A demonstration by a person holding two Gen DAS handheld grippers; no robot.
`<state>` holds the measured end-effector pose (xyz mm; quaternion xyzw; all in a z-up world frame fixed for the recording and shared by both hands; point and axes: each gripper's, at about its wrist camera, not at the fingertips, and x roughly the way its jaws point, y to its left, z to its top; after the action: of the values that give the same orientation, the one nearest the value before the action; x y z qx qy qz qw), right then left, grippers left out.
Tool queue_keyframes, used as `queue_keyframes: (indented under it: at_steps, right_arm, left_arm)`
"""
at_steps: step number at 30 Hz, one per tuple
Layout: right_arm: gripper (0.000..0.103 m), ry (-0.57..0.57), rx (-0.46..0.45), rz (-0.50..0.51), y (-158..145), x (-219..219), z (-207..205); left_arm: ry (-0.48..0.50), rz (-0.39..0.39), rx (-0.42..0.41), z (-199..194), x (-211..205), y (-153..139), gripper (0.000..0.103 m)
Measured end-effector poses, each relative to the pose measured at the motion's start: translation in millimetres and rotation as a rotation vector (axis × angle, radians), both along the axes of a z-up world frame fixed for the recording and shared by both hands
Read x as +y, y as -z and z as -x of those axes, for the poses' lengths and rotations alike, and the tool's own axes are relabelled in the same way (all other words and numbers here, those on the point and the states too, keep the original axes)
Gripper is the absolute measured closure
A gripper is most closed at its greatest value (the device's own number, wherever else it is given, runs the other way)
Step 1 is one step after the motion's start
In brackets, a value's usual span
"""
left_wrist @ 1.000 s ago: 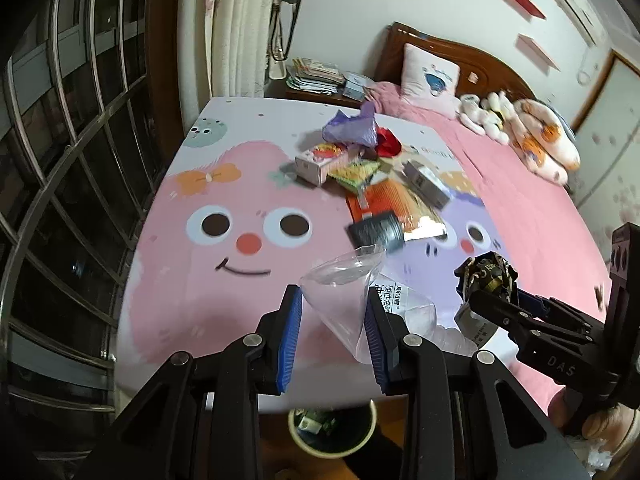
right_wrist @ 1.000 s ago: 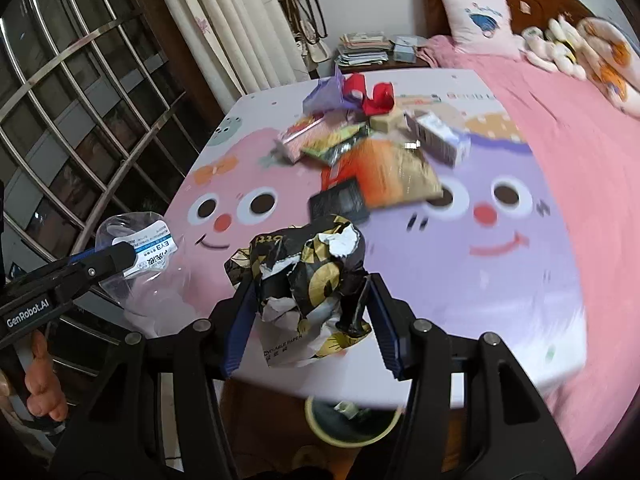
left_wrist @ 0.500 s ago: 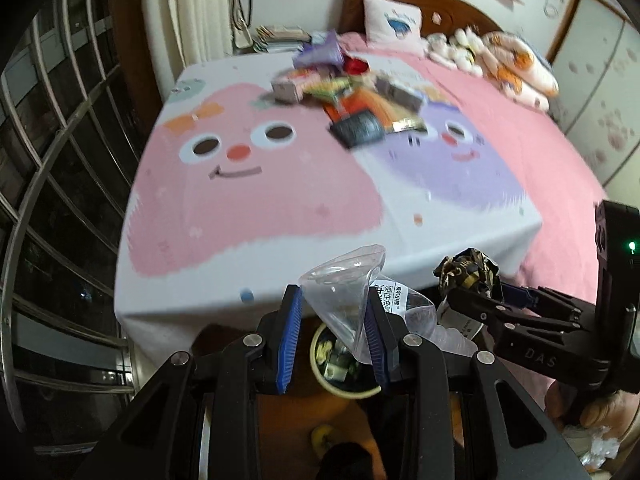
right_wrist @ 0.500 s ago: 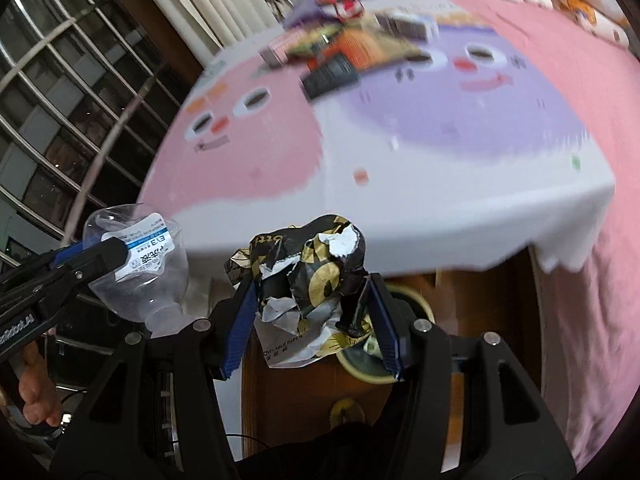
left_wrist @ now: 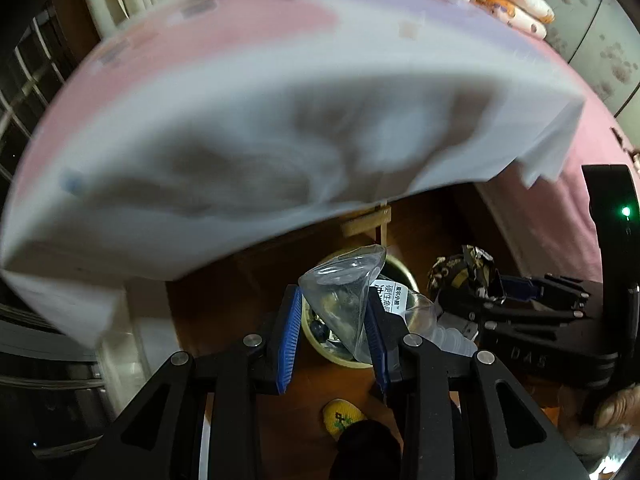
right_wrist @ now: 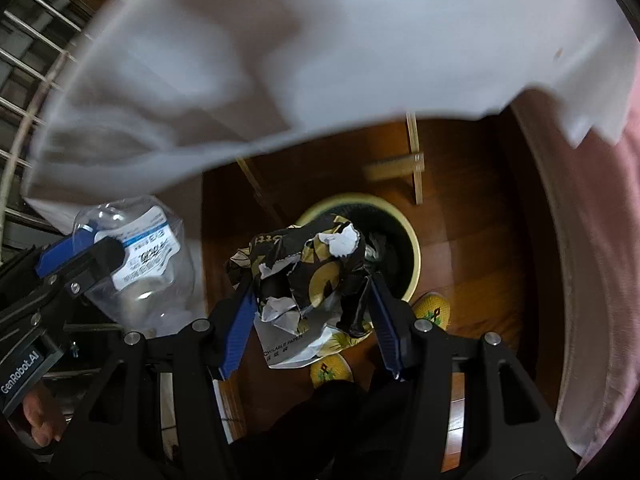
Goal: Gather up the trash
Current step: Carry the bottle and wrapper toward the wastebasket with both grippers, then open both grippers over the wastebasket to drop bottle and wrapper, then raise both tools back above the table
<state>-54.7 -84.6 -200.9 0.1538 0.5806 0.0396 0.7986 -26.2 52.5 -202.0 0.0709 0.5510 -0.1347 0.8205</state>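
a: what differs from a second ago?

b: both grippers have dropped from above the tabletop to below its cloth edge [left_wrist: 280,160], over the waste bin [right_wrist: 412,240] on the wooden floor.

a: and the jaws?

b: unchanged. the left gripper [left_wrist: 334,322] stays clamped on the crushed clear plastic bottle [left_wrist: 344,300]; the right gripper [right_wrist: 310,312] still grips the crumpled black-and-gold paper [right_wrist: 304,268], above the bin.

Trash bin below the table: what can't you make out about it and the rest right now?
- Trash bin contents: left wrist view, covered by the clear bottle; right wrist view, by the crumpled wrapper.
- Remaining trash on the table: both views, only the blurred tablecloth overhang shows.
- Bottle label: too small to read.
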Motion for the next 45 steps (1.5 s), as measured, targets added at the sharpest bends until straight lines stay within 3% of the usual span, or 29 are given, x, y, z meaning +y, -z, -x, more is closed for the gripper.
queue_keyframes:
  at_steps: [5, 11, 14, 16, 18, 22, 27, 31, 36, 45]
  right_arm:
    - [0.05, -0.014, 0.038, 0.008, 74, -7, -13]
    - [0.043, -0.006, 0.077, -0.014, 147, -18, -26]
    - [0.037, -0.005, 0.085, -0.011, 168, -18, -29]
    - [0.036, 0.001, 0.092, -0.005, 180, -19, -31]
    - [0.035, 0.012, 0.09, -0.004, 182, -20, -29]
    - [0.032, 0.029, 0.078, -0.012, 179, -23, -26]
    - [0.032, 0.021, 0.051, -0.004, 151, -20, -24]
    - [0.032, 0.02, 0.021, -0.006, 112, -16, -23]
    - [0.032, 0.0, -0.014, -0.003, 54, -7, -17]
    - [0.032, -0.017, -0.122, -0.012, -79, 14, 0]
  left_arm:
    - [0.015, -0.029, 0.023, -14, -20, 72, 0.072]
    - [0.028, -0.051, 0.056, -22, -29, 127, 0.068]
    - [0.032, -0.055, 0.086, -27, -32, 146, 0.06]
    - [0.037, -0.067, 0.089, -28, -33, 151, 0.042]
    - [0.035, -0.071, 0.082, -28, -35, 153, 0.033]
    - [0.016, -0.078, 0.079, -23, -31, 148, 0.023]
    - [-0.021, -0.074, 0.053, -24, -22, 122, 0.023]
    - [-0.048, -0.064, 0.016, -26, -12, 83, 0.023]
    - [-0.057, -0.056, -0.039, -29, -1, 15, 0.022]
    - [-0.045, -0.038, -0.165, -20, 21, -131, 0.022]
